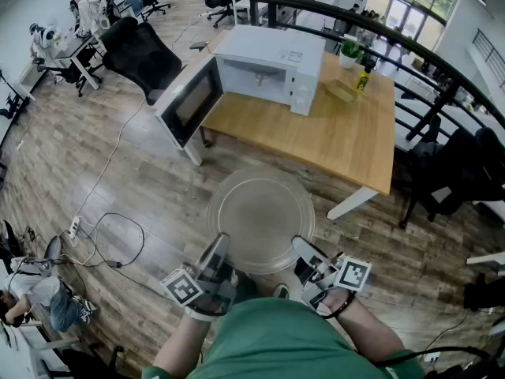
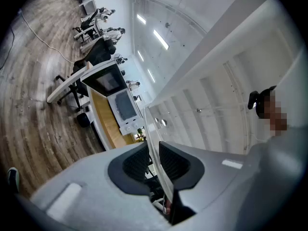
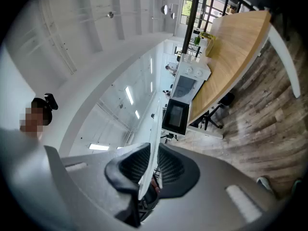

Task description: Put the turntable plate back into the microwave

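A round clear glass turntable plate point(image 1: 260, 212) hangs level above the wooden floor, in front of me. My left gripper point(image 1: 217, 249) is shut on its near left rim and my right gripper point(image 1: 304, 251) is shut on its near right rim. In the left gripper view the plate's edge point(image 2: 153, 129) runs between the black pads of that gripper point(image 2: 154, 160). The right gripper view shows the same: the rim point(image 3: 154, 124) is pinched in the gripper point(image 3: 153, 165). The white microwave point(image 1: 268, 65) stands on the wooden table point(image 1: 347, 133) ahead, with its door point(image 1: 189, 101) swung wide open to the left.
A black office chair point(image 1: 142, 54) stands left of the microwave door. Cables and a power strip point(image 1: 75, 227) lie on the floor to the left. A plant point(image 1: 349, 50) and a yellow bottle point(image 1: 364, 77) sit on the table's far side. A dark railing point(image 1: 442, 85) runs on the right.
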Tool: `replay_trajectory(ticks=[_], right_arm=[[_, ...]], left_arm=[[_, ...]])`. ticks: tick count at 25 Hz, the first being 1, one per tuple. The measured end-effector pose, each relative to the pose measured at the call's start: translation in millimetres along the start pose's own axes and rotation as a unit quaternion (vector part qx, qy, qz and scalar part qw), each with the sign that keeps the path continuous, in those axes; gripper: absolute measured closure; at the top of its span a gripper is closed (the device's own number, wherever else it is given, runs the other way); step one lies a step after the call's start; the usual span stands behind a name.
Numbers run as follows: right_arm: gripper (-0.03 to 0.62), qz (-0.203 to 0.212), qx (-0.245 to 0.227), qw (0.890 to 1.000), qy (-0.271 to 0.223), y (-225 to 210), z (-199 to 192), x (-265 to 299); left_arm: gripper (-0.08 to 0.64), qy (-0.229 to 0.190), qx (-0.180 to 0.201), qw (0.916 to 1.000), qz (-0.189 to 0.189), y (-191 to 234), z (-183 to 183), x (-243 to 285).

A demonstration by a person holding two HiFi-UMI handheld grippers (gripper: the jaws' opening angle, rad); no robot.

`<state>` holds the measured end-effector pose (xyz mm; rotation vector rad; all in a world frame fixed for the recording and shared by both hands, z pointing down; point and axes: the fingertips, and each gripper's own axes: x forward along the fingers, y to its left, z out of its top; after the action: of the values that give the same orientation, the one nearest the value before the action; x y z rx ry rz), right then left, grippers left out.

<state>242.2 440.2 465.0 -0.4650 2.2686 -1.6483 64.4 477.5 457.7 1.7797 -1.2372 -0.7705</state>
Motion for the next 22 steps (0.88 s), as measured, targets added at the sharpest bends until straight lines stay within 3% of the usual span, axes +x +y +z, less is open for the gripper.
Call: replay_trajectory(ticks=[5, 11, 22], right_arm=[[0.541, 0.000, -0.003, 1.000, -0.004, -5.5, 10.2, 21.9], [0.541, -0.003, -0.007, 1.000, -0.010, -13.8, 23.6, 56.1], [0.537, -0.016, -0.016, 0.999, -0.035, -15.1, 45.0, 126.1]], left_arm=[[0.486, 0.002, -0.015, 0.9999, -0.008, 10.9, 15.4, 14.5], [0.488, 0.015, 0.003, 0.9999, 0.000, 34.9, 43.9, 33.0], [0.483, 0.023, -0.007, 0.9992, -0.033, 61.2, 108.7, 67.8]])
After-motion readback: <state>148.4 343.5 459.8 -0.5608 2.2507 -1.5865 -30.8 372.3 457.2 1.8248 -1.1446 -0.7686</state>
